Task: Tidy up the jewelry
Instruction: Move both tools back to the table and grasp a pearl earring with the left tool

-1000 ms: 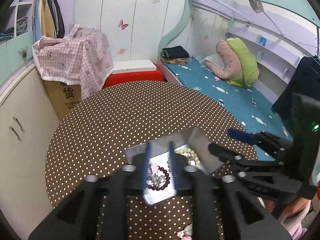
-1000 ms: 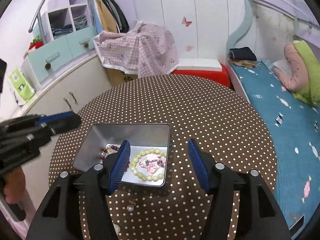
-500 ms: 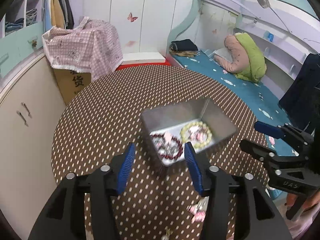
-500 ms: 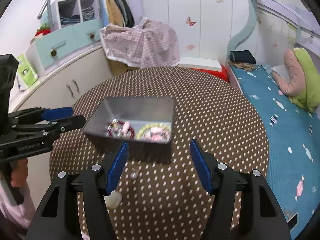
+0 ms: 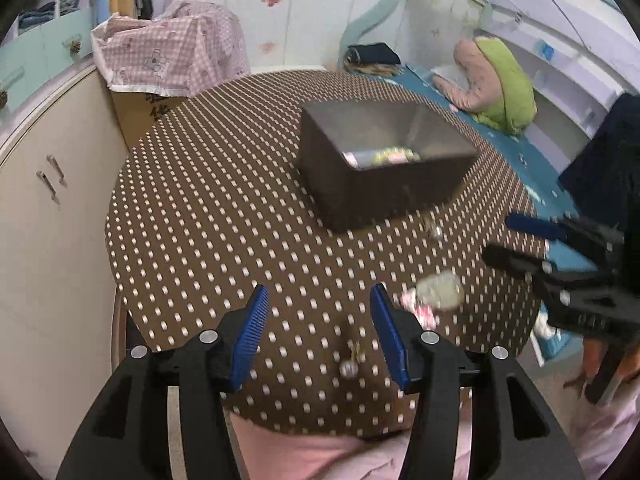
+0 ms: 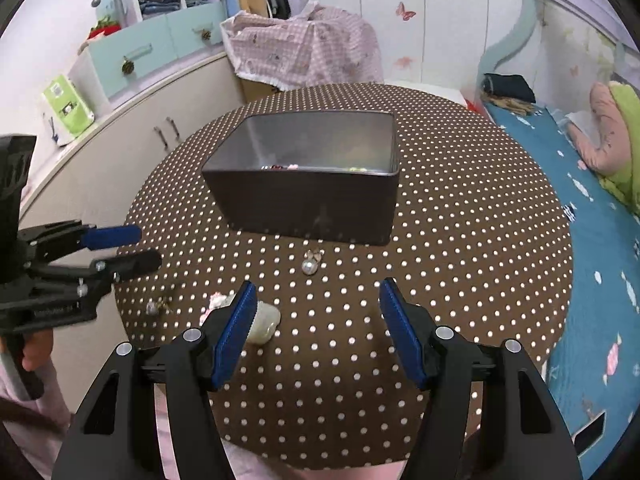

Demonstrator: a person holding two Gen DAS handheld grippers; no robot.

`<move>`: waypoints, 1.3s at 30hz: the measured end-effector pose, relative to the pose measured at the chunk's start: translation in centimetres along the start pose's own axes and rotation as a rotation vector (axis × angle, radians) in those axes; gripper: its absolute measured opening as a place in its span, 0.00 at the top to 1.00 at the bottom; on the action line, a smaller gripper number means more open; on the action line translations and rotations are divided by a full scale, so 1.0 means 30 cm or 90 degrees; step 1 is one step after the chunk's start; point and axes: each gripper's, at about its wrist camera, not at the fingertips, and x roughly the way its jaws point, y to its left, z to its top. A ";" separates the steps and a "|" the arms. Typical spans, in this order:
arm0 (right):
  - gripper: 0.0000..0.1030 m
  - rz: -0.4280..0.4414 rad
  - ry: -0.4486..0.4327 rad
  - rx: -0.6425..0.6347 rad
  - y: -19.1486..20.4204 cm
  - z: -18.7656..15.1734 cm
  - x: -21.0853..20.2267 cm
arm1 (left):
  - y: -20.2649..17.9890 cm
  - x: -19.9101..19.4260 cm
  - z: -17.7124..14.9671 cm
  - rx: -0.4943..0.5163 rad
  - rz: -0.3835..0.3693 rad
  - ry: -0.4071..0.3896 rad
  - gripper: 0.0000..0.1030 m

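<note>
A grey metal tin [image 5: 384,188] [image 6: 308,204] with bead bracelets inside stands mid-table. Loose pieces lie on the near side: a pearl earring [image 6: 310,265] [image 5: 434,230] by the tin, a pale bangle with a pink charm [image 5: 438,291] [image 6: 262,322], and another pearl earring [image 5: 352,362] [image 6: 154,307]. My left gripper [image 5: 318,320] is open and empty above the near edge, the second earring just ahead between its fingers. My right gripper [image 6: 316,316] is open and empty, the bangle by its left finger. Each gripper shows in the other's view, the left [image 6: 132,246] and the right [image 5: 508,240].
The round table [image 5: 208,216] has a brown polka-dot cloth. White cabinets [image 6: 132,140] stand left, a box under pink checked cloth [image 6: 304,48] behind, a bed with a teal sheet [image 6: 592,216] right.
Both grippers have pulled back and lowered from over the tin toward the near table edge. The left gripper, nearly shut over the tin a second ago, has opened. The loose pieces came into view.
</note>
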 end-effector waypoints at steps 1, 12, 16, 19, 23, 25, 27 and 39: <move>0.40 -0.002 0.001 0.003 -0.003 -0.002 0.001 | -0.008 0.000 -0.016 0.004 -0.002 0.004 0.51; 0.40 -0.004 0.011 0.008 -0.013 0.004 0.014 | -0.081 0.030 -0.095 0.050 0.009 0.036 0.64; 0.40 -0.004 0.016 0.009 -0.017 0.009 0.027 | -0.111 0.034 -0.115 0.087 0.042 0.029 0.80; 0.40 -0.004 0.023 0.014 -0.020 0.010 0.049 | -0.122 0.036 -0.115 0.101 0.039 0.027 0.91; 0.40 -0.011 0.031 0.011 -0.017 0.021 0.091 | -0.098 0.051 -0.086 0.083 0.050 0.025 0.91; 0.40 -0.010 0.035 0.014 -0.016 0.031 0.114 | -0.079 0.057 -0.066 0.067 0.055 0.023 0.91; 0.40 -0.006 0.037 0.018 -0.015 0.040 0.134 | -0.065 0.063 -0.048 0.056 0.058 0.022 0.91; 0.72 -0.028 0.031 -0.008 0.000 0.079 0.216 | 0.004 0.114 0.036 0.028 0.060 0.028 0.91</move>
